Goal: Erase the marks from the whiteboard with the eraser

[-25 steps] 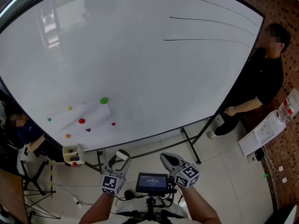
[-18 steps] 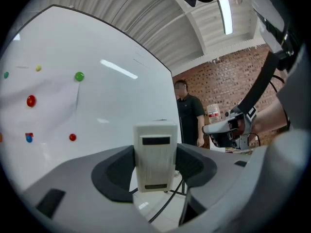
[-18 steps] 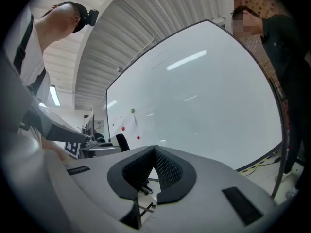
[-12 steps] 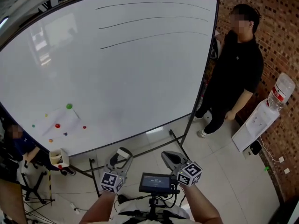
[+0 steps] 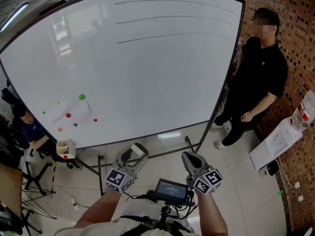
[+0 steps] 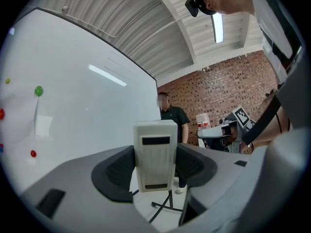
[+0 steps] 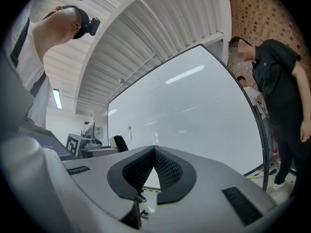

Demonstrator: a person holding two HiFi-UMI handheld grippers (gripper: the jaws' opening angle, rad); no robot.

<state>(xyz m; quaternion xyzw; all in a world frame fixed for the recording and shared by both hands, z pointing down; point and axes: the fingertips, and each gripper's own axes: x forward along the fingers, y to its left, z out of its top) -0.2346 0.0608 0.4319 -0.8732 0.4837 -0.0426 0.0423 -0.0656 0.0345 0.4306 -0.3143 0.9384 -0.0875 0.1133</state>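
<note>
Since the marks are not yet reached, the job is judged to be at the approach stage. The whiteboard (image 5: pixel 147 82) is seen filling most of the head view, carried on a stand (image 5: pixel 193 144). A person (image 5: pixel 258 77) in black is placed just beside its right edge. The L gripper (image 5: pixel 134 152) & R gripper (image 5: pixel 192 159) are held low, below the board's bottom edge & well apart from it.

The eraser (image 6: pixel 155 154), a pale block, is clamped btwn the L jaws w/ pads pressed on both its sides & its long axis upright along the jaws. The R jaws are closed tip to tip w/ nothing btwn them.

The marks (image 5: pixel 172 18), 3 long thin dark lines, are stacked near the top edge. They are run from approx mid-board toward the top right corner, roughly parallel to that edge. Small coloured magnets (image 5: pixel 81 97) are dotted near the bottom left corner & are no part of the job.

Key relation: the marks are placed up & ahead of the L jaws, a bit to the right, far off. A long reach up is prob. called for, then a sideways sweep along each line w/ the eraser face laid flat. The L gripper is the one to be raised; the R is nearer the right corner but is empty.
</note>
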